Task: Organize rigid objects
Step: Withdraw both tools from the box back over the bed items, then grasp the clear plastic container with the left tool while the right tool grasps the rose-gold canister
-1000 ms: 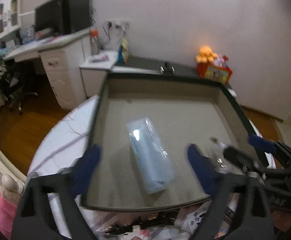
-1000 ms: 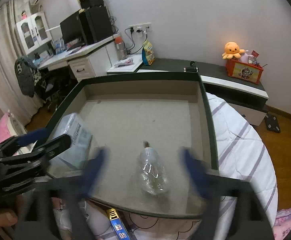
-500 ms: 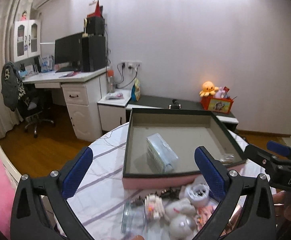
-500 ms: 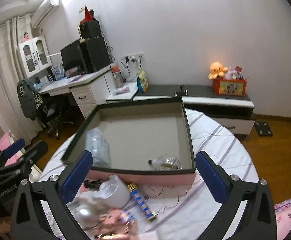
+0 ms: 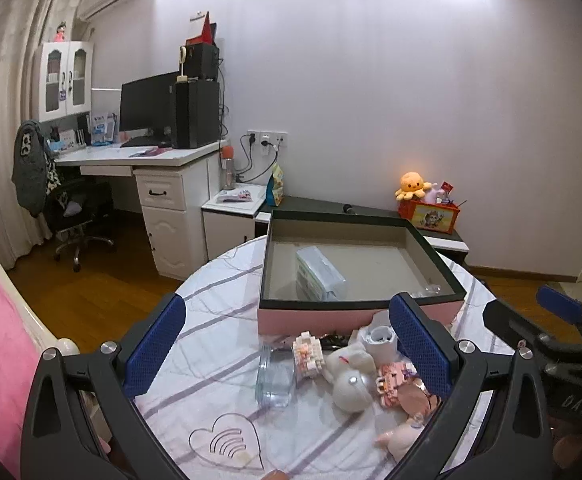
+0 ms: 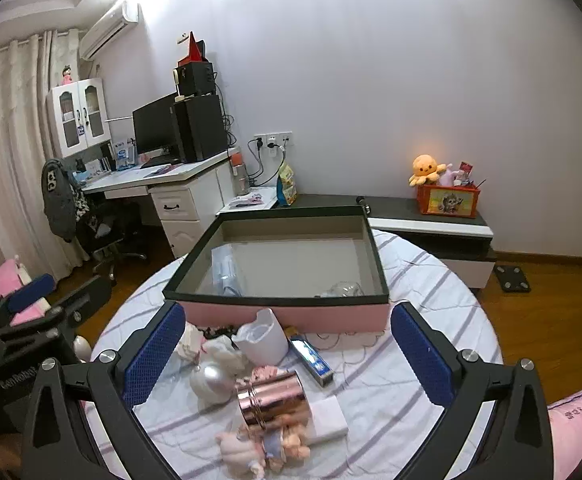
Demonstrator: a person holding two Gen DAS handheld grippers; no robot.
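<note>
Gaping empty, left gripper (image 5: 287,348) and right gripper (image 6: 285,354); clear item (image 6: 343,290) half hidden behind box (image 6: 287,314) rim

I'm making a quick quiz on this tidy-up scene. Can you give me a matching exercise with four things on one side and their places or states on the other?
Things:
1. clear packet
2. rose-gold can
3. orange octopus plush
4. right gripper

Places or states:
A. on the low cabinet by the wall
B. inside the pink box
C. open, holding nothing
D. lying on its side on the striped cloth

Pairs: 1-B, 2-D, 3-A, 4-C
</note>
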